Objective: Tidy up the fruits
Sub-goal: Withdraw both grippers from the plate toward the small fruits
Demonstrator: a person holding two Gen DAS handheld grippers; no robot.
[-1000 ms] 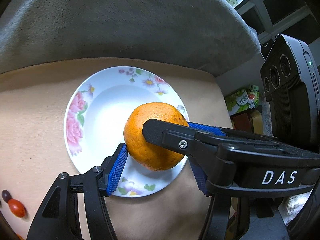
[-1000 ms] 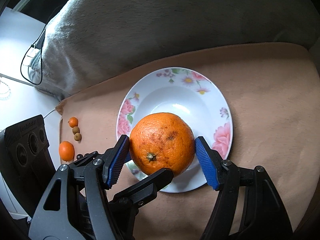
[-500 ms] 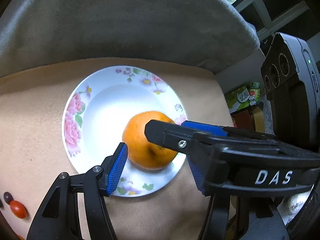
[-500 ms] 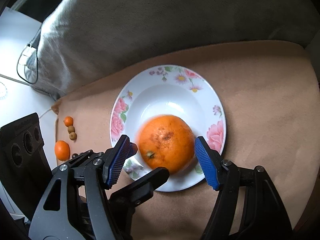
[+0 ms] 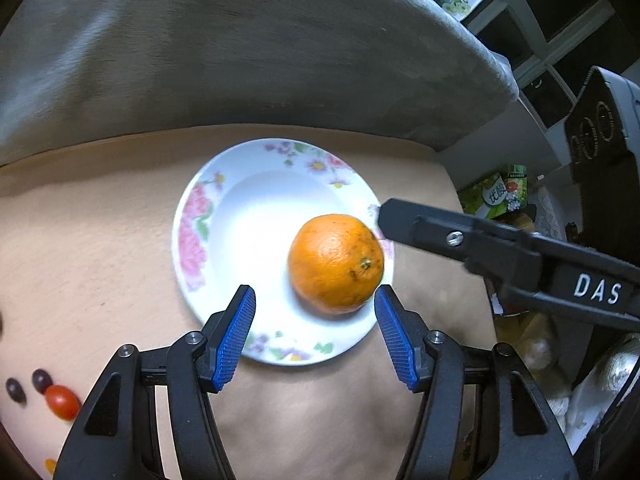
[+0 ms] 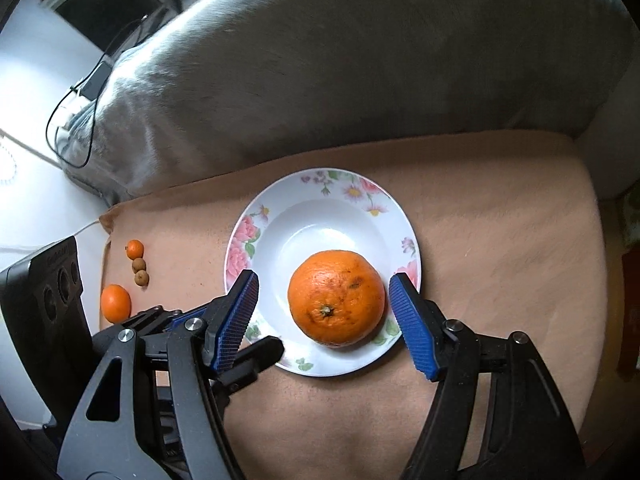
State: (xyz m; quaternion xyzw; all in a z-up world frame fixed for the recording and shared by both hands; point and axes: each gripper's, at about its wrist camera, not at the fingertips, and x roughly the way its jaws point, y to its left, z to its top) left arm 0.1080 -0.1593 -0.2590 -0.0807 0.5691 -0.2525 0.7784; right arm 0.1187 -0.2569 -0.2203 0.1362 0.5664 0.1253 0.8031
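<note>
Seeing a round, pitted orange (image 6: 336, 299) resting in the glossy white floral-rimmed plate (image 6: 320, 200), centre frame, on a soft peach fabric surface (image 6: 500, 240). We've got the right claw (image 6: 322, 320) spread wide, ribbed blue pads (image 6: 412, 328) clear of the peel. Left claw (image 5: 314, 338) also apart, gripping nothing. Small fruits (image 6: 116, 302) sit at frame left; grey plush cushion (image 6: 340, 60) fills the top.
</note>
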